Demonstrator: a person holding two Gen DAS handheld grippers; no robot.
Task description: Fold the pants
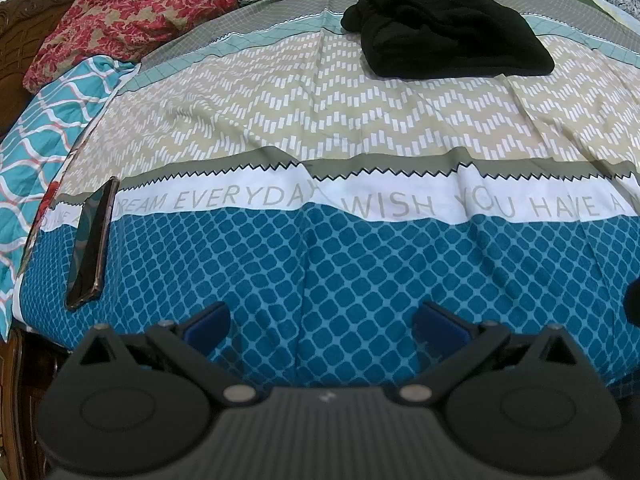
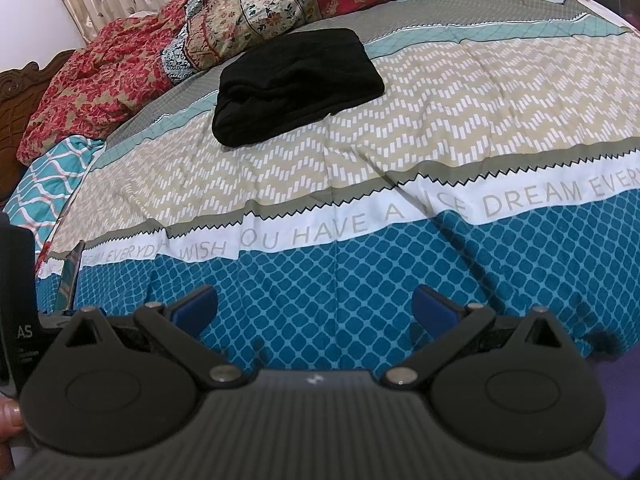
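Phone [image 1: 90,246] lies at your far left near the bed edge; keep clear of it. Your left gripper [image 1: 320,322] hangs with jaws spread, empty. Black pants [image 1: 444,26], bundled, sit well ahead and right of it, long axis across the bedsheet [image 1: 320,128]. Your right gripper [image 2: 316,306], also spread and empty, looks about as far off; pants [image 2: 296,84] lie ahead-left. Open sheet between.

The black pants [image 1: 448,28] [image 2: 296,84] are seen folded into a compact, thick bundle, laid flat on the far part of the bed, with soft creases along the left end.
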